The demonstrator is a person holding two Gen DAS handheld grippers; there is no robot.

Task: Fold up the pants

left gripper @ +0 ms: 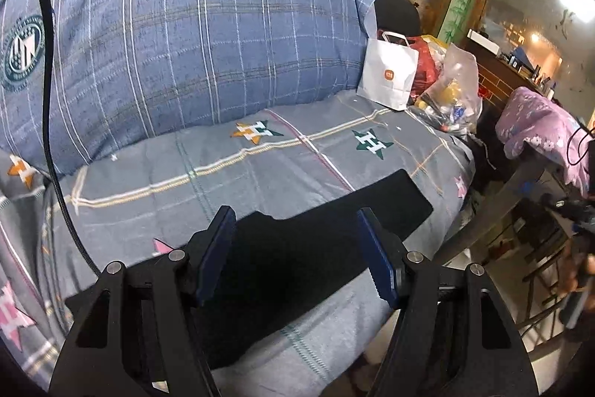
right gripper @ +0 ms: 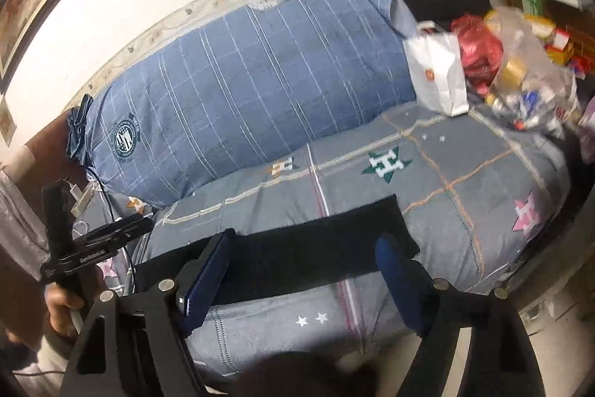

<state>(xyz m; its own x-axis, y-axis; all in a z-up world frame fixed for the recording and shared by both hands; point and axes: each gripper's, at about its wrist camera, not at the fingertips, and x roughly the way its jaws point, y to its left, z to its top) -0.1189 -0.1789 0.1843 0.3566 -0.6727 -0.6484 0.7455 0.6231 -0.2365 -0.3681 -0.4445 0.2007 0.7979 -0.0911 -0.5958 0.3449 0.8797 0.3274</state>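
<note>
Black pants lie flat in a long strip on the grey star-print bedsheet. They also show in the right wrist view. My left gripper is open and empty, held above the middle of the pants. My right gripper is open and empty, hovering above the pants near the bed's front edge. In the right wrist view the left gripper appears at the far left, held in a hand, beside the pants' left end.
A large blue plaid pillow lies along the wall. A white paper bag, a red bag and a clear plastic bag of items sit at the bed's right end. A black cable hangs at left. A purple-covered stand is right of the bed.
</note>
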